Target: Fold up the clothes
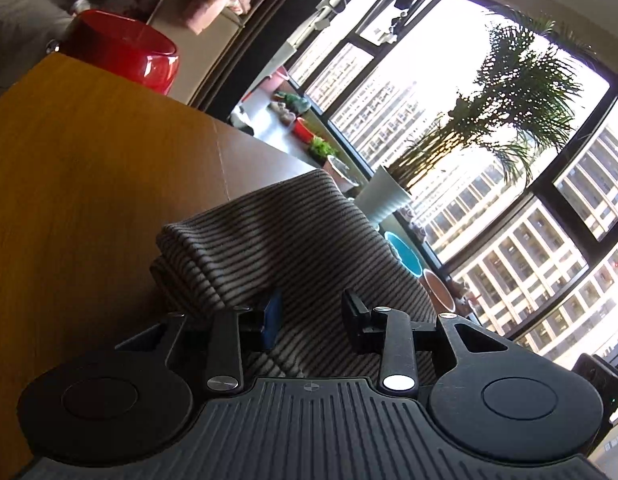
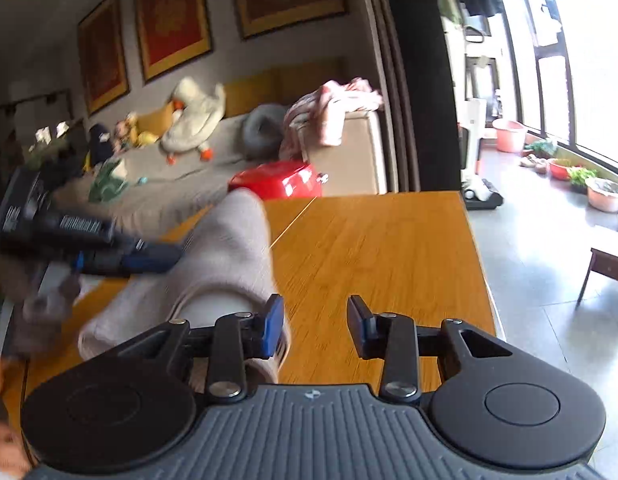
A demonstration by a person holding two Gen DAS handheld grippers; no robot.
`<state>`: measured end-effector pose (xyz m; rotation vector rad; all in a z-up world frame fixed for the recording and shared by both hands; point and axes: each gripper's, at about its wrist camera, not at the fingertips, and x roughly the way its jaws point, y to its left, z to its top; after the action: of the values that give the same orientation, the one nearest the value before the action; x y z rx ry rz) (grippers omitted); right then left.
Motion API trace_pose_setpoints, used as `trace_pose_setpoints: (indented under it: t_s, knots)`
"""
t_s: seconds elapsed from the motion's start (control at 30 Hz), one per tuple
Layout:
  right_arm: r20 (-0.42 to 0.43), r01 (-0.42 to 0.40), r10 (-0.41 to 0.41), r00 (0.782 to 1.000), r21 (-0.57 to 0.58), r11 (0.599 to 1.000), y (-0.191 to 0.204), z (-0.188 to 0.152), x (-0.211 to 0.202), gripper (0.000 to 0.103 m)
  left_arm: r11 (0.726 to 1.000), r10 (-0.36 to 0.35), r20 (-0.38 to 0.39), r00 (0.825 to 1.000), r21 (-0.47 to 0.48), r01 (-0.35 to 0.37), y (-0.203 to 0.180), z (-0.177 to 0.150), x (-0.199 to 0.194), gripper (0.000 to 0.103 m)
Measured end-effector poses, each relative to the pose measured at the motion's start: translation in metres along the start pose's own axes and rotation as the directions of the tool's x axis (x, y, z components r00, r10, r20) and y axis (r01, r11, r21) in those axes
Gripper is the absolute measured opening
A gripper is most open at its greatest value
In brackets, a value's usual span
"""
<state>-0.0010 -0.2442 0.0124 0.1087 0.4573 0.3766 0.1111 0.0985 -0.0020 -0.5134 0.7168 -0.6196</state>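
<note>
A folded garment with fine dark and light stripes (image 1: pixel 277 240) lies on the wooden table (image 1: pixel 89 152). My left gripper (image 1: pixel 311 314) is open just above it, its fingers (image 1: pixel 353 308) apart with the cloth between and under them. In the right wrist view the same garment (image 2: pixel 225 264) looks beige and bunched, lying on the table (image 2: pixel 381 248). My right gripper (image 2: pixel 315 320) is open and empty at the garment's right edge, over bare wood. The left gripper (image 2: pixel 89 240) shows there blurred, at the garment's far left side.
A red case (image 1: pixel 121 48) stands past the table's far edge, also in the right wrist view (image 2: pixel 281 180). A sofa (image 2: pixel 197 152) with toys and pink clothes is behind. Plant pots (image 1: pixel 385 196) and bowls line the window. A small stool (image 2: pixel 609 268) stands to the right.
</note>
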Motion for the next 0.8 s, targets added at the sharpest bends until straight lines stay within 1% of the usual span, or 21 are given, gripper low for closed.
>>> trace_pose_setpoints:
  t_s: [0.03, 0.13, 0.23, 0.27, 0.3, 0.33, 0.37, 0.4, 0.5, 0.57, 0.6, 0.67, 0.73, 0.8]
  knots:
    - [-0.006, -0.013, 0.012, 1.000, -0.018, 1.000, 0.002, -0.006, -0.001, 0.036, 1.000, 0.001, 0.000, 1.000, 0.001, -0.001, 0.000, 0.000, 0.000, 0.037]
    - [0.025, -0.005, 0.007, 1.000, -0.051, 0.999, 0.012, -0.011, -0.003, 0.036, 1.000, 0.003, -0.002, 1.000, 0.009, -0.003, -0.001, -0.001, 0.000, 0.037]
    - [0.061, 0.012, -0.007, 0.998, -0.083, 0.996, 0.021, -0.010, 0.010, 0.036, 1.000, 0.013, -0.003, 1.000, 0.018, -0.013, -0.004, -0.001, -0.001, 0.037]
    - [0.070, 0.003, 0.002, 0.998, -0.084, 0.996, 0.024, -0.006, 0.015, 0.036, 1.000, 0.020, -0.003, 1.000, 0.022, -0.020, -0.005, -0.001, -0.001, 0.037]
    - [0.079, -0.006, 0.013, 0.997, -0.084, 0.996, 0.026, -0.003, 0.021, 0.029, 0.999, 0.027, -0.003, 1.000, 0.026, -0.027, -0.006, -0.002, -0.001, 0.037]
    - [0.089, -0.015, 0.023, 0.996, -0.084, 0.996, 0.029, 0.001, 0.027, 0.009, 0.999, 0.032, -0.003, 0.999, 0.028, -0.032, -0.007, -0.002, -0.001, 0.037]
    - [0.089, -0.036, 0.043, 0.995, -0.076, 0.996, 0.031, 0.004, 0.030, 0.004, 0.999, 0.040, -0.002, 0.999, 0.028, -0.040, -0.008, -0.001, -0.001, 0.037]
    - [0.105, -0.045, 0.053, 0.993, -0.074, 0.996, 0.032, 0.010, 0.030, 0.004, 0.998, 0.047, -0.001, 0.999, 0.028, -0.047, -0.009, -0.001, -0.001, 0.038]
    - [0.131, -0.078, 0.086, 0.988, -0.061, 0.995, 0.037, 0.017, 0.007, 0.004, 0.999, 0.049, 0.003, 0.999, 0.021, -0.049, -0.007, 0.000, -0.002, 0.038]
    - [0.111, -0.068, 0.075, 0.991, -0.070, 0.995, 0.039, 0.012, -0.006, 0.003, 0.999, 0.046, 0.004, 0.999, 0.022, -0.046, -0.007, 0.000, -0.001, 0.038]
    - [0.087, -0.057, 0.063, 0.994, -0.072, 0.996, 0.038, 0.007, -0.009, 0.003, 0.999, 0.044, 0.004, 0.999, 0.023, -0.044, -0.007, -0.001, 0.000, 0.038]
    - [0.010, -0.022, 0.023, 1.000, -0.053, 0.998, 0.028, -0.011, -0.015, 0.002, 0.999, 0.043, 0.005, 0.999, 0.027, -0.044, -0.008, -0.001, 0.001, 0.038]
    - [-0.062, 0.020, -0.021, 0.998, -0.026, 0.999, 0.015, -0.028, -0.020, 0.002, 0.999, 0.043, 0.004, 0.999, 0.034, -0.043, -0.008, -0.001, 0.001, 0.038]
    - [-0.095, 0.060, -0.058, 0.994, 0.022, 0.998, -0.002, -0.039, -0.028, 0.003, 0.998, 0.040, 0.002, 0.999, 0.038, -0.040, -0.008, -0.001, 0.001, 0.038]
